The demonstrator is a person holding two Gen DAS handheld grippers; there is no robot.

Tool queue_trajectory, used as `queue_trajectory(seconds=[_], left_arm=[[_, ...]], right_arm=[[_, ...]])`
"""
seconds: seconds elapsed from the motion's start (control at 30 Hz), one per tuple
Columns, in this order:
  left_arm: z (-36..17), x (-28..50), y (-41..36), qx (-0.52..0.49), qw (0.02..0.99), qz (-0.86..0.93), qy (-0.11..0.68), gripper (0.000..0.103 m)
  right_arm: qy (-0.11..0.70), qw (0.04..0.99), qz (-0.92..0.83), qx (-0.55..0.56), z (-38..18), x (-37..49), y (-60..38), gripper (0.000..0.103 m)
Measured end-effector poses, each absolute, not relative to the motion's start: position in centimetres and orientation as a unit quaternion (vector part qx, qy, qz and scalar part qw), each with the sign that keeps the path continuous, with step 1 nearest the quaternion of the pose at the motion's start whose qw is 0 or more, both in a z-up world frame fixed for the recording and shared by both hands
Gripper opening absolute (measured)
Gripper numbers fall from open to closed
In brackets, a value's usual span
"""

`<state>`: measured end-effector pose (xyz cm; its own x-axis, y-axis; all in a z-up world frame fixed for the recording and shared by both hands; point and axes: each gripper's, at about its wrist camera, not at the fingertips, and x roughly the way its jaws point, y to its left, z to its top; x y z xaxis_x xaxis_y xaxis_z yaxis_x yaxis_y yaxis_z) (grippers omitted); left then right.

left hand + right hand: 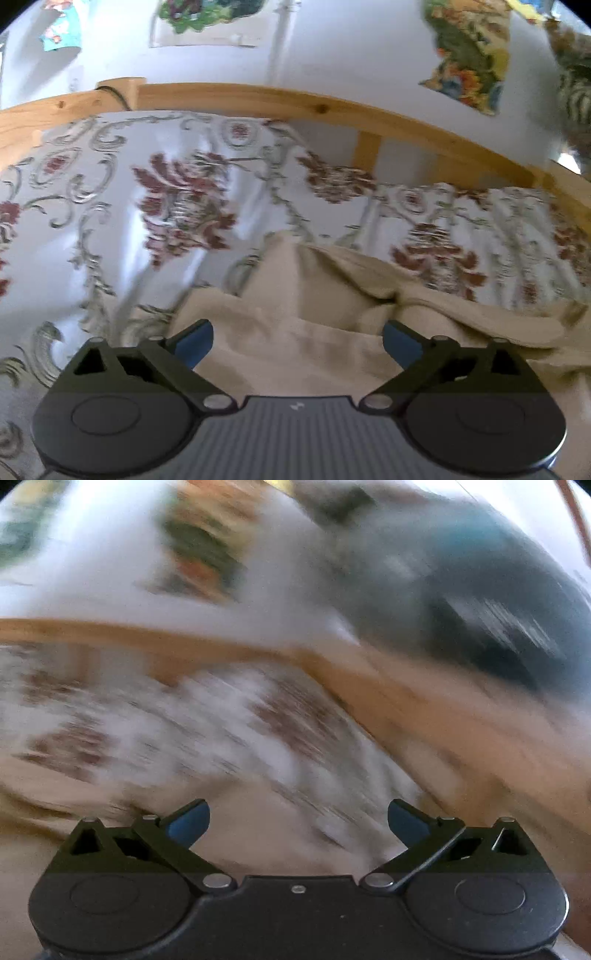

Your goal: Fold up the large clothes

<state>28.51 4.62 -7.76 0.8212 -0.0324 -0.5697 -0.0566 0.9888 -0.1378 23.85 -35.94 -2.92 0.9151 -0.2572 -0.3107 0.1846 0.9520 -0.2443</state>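
The beige garment (295, 332) lies rumpled on the bed's floral cover (110, 206), bunched toward the wooden headboard (258, 98). The left tongs (297, 341) hang released right over it, cloth showing between the blue pads, nothing gripped. The right tongs (298, 821) are spread wide too, their view smeared by motion. The cloth's ridge seems to run crosswise ahead of the left tongs, which look the nearer.

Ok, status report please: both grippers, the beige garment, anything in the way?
Left gripper open, over crumpled beige garment on floral bedcover. Right gripper open, nothing held, view badly blurred. No obstruction seen.
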Motion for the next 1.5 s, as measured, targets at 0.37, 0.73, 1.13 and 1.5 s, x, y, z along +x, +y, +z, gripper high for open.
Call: queue_trajectory(seconds=[0.37,0.73,1.13,1.5], left_arm=[[-10.7,30.0,4.2,-0.021,0.948,0.058,0.313,0.101],[-12.3,30.7,6.9,-0.041,0.938,0.078,0.336,0.102],[-4.6,25.4,6.8,-0.059,0.935,0.01,0.349,0.102],[-4.6,20.2,3.5,-0.02,0.923,0.02,0.384,0.102]], right_arm=[[0.165,0.958,0.041,-0.23,-7.2,27.0,-28.3,0.102],[0.225,0.964,0.026,-0.139,-9.4,29.5,-31.8,0.102],[0.234,0.966,0.015,-0.106,-2.5,22.6,-28.7,0.102],[0.283,0.959,-0.008,-0.005,-1.3,19.2,-29.8,0.102]])
